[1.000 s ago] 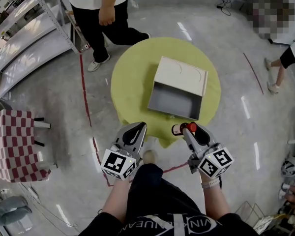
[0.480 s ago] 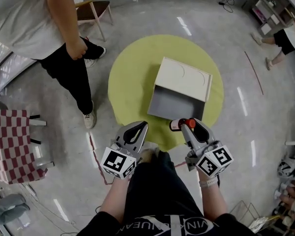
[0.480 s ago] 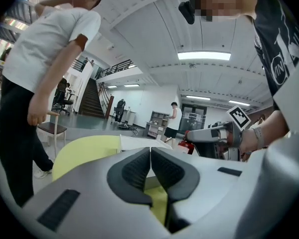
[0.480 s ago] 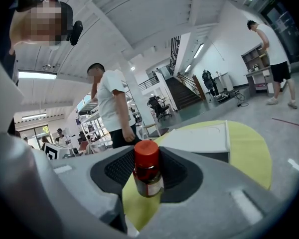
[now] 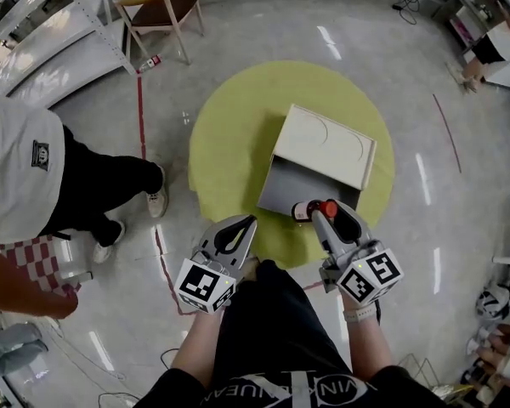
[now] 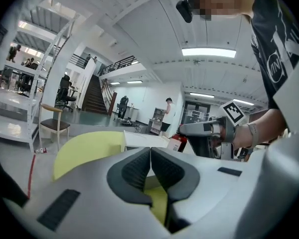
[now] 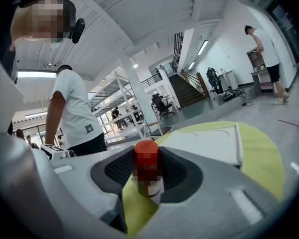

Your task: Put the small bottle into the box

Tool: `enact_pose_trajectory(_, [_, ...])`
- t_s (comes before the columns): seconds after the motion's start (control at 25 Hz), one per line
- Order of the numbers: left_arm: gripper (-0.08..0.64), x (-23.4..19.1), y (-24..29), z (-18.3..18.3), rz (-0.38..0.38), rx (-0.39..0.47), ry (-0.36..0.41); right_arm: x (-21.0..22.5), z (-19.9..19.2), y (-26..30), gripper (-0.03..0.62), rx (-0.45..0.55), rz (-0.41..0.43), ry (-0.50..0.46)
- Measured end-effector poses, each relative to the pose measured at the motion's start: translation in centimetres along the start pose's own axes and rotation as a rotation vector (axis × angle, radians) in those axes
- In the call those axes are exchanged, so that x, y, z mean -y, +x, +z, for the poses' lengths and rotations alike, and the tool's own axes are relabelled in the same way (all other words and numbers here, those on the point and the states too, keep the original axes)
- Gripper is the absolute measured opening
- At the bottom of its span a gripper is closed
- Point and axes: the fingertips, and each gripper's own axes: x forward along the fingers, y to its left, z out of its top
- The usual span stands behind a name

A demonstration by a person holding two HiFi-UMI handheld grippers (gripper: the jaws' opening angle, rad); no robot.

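Note:
The small bottle (image 5: 307, 211), red-capped, lies sideways in my right gripper (image 5: 321, 214), which is shut on it just over the near edge of the box. In the right gripper view the bottle (image 7: 148, 169) stands between the black pads, cap up. The box (image 5: 299, 187) sits on the round yellow table (image 5: 229, 143), its grey inside showing and its cream lid (image 5: 327, 146) folded back on the far side. My left gripper (image 5: 240, 230) hovers at the table's near edge, jaws shut and empty (image 6: 150, 156). From the left gripper view the bottle (image 6: 178, 142) shows to the right.
A person in a white shirt and black trousers (image 5: 42, 181) stands left of the table. A wooden chair (image 5: 163, 8) and metal shelving (image 5: 34, 36) are at the far left. A red tape line (image 5: 141, 117) runs along the floor. Another person (image 5: 493, 45) is at far right.
My right gripper has carried the bottle a little forward, up to the box's near edge. The person in the white shirt has walked from the far side round to the left.

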Motion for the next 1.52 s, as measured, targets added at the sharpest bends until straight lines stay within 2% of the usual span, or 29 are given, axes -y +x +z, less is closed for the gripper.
enact_pose_trajectory(0.4, [0.014, -1.9, 1.2, -0.5, 0.03, -0.012, -0.021, 0.8, -1.1, 3.3, 0.147, -0.074, 0.015, -0.054])
enact_pose_trajectory(0.68, [0.014, -2.3, 1.7, -1.1, 0.054, -0.013, -0.04, 1.2, -2.5, 4.4, 0.147, -0.171, 0.018, -0.153])
enact_pose_trajectory(1.04, [0.014, -2.9, 2.3, -2.2, 0.074, -0.023, -0.067, 1.1, -4.6, 5.9, 0.147, -0.296, 0.064, -0.299])
enact_pose_trajectory(1.52, [0.014, -3.9, 2.3, -3.4, 0.104, -0.026, -0.085, 0.5, -6.8, 6.6, 0.147, -0.365, 0.113, -0.409])
